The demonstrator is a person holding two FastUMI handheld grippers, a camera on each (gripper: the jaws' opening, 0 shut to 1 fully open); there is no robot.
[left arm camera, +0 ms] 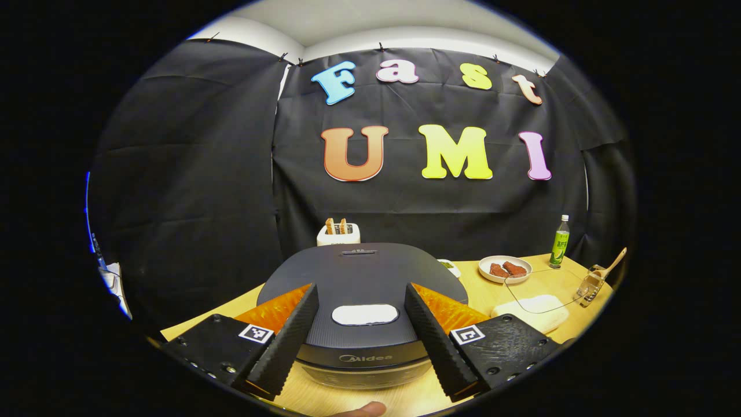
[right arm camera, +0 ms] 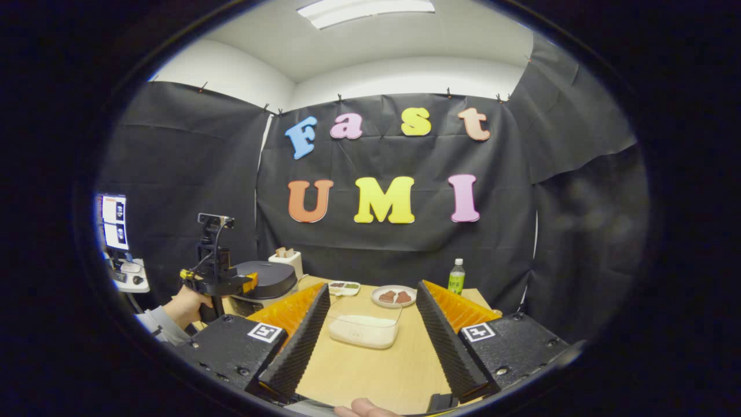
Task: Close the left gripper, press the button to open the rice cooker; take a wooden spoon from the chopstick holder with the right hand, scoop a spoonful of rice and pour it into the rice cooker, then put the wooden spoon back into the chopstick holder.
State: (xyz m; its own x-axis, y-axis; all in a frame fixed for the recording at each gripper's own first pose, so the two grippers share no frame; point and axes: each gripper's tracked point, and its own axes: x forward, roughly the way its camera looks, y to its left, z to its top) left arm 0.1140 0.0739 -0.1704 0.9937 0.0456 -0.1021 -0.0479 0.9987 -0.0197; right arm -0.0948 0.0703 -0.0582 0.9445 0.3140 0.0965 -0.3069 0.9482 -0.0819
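While the rice cooker [left arm camera: 362, 301] sits with its lid down at the near left of the table [right arm camera: 370, 370], the left gripper [left arm camera: 362, 339] hangs just in front of it, fingers spread wide to either side of the pale button [left arm camera: 365, 314]. So the first step is not yet done: those fingers must come together, then press down squarely on that button. The right gripper [right arm camera: 370, 341] waits over bare tabletop, fingers also apart and holding nothing, with the clear tub of rice [right arm camera: 363, 330] just beyond it. Far to the right stands what I take to be the chopstick holder [left arm camera: 590, 285], small at the edge, a wooden spoon [left arm camera: 612, 264] leaning out of it.
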